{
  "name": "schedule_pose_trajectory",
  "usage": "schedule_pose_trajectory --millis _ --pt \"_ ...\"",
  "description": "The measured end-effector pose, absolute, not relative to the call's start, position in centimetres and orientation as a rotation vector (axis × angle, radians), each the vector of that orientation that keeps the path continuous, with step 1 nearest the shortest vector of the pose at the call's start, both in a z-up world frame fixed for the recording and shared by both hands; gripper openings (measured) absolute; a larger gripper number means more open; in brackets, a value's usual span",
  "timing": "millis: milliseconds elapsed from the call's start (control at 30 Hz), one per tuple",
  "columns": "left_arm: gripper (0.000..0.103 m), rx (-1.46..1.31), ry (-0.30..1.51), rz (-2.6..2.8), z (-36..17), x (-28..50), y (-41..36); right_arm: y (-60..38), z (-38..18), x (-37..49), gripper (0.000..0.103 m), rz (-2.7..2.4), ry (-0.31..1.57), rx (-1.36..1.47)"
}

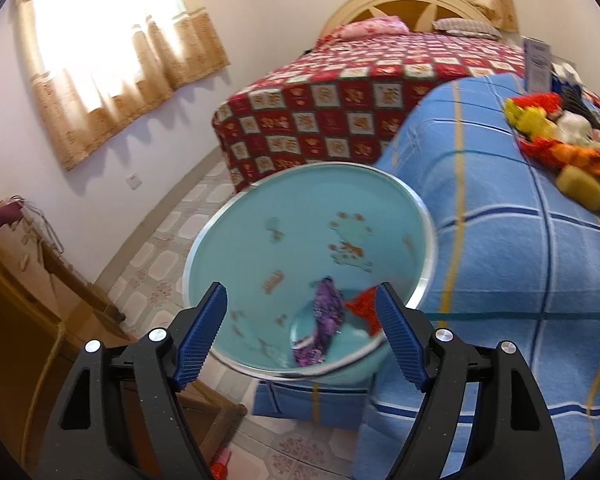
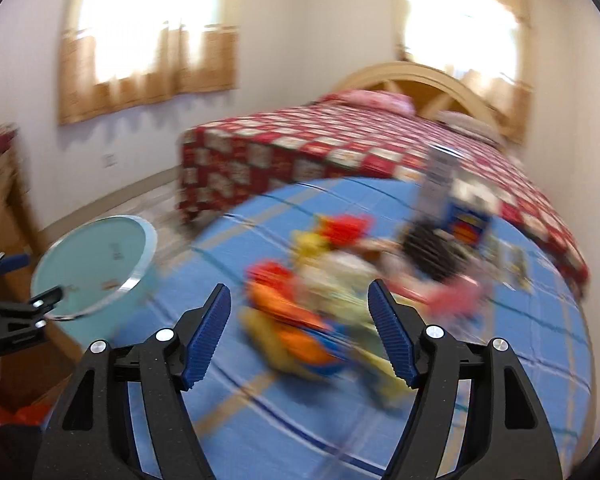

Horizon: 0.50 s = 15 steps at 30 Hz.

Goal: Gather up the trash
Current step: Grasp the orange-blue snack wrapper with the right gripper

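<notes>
A light blue trash bin (image 1: pixel 300 240) with a metal rim stands beside the blue-clothed table (image 1: pixel 500 264). A purple wrapper (image 1: pixel 324 320) and a red wrapper (image 1: pixel 366 306) lie at its bottom. My left gripper (image 1: pixel 300 328) is open and empty right above the bin's near rim. A pile of colourful wrappers and scraps (image 2: pixel 312 288) lies on the table, blurred in the right wrist view. My right gripper (image 2: pixel 298 332) is open and empty just in front of the pile. The bin (image 2: pixel 96 264) and the left gripper (image 2: pixel 20 312) show at the left there.
A bed with a red checkered cover (image 1: pixel 340 112) stands behind the table. A wooden cabinet (image 1: pixel 28 280) is at the left. A white and blue box (image 2: pixel 440 184) and dark items (image 2: pixel 432 252) stand on the table behind the pile. The floor is tiled.
</notes>
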<state>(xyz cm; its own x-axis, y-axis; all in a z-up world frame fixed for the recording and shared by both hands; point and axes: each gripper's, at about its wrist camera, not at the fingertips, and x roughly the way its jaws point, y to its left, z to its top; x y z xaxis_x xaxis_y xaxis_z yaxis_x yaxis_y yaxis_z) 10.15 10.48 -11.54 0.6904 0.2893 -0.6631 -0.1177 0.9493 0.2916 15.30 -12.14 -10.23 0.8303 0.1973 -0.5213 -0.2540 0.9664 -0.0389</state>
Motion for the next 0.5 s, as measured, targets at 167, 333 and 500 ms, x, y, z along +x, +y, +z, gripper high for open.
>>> schedule_pose_trajectory --millis 167,333,500 --pt "0.076 0.267 0.775 0.203 -11.8 10.0 8.8 -14.1 -11.1 16.0 0.071 0.236 0.568 -0.060" --pt "0.078 0.263 0.768 0.213 -11.4 10.0 8.9 -12.7 -12.2 17.9 0.070 0.277 0.616 -0.098" --pt "0.079 0.248 0.775 0.221 -11.5 10.1 9.5 -12.2 -14.0 18.0 0.037 0.339 0.718 -0.115"
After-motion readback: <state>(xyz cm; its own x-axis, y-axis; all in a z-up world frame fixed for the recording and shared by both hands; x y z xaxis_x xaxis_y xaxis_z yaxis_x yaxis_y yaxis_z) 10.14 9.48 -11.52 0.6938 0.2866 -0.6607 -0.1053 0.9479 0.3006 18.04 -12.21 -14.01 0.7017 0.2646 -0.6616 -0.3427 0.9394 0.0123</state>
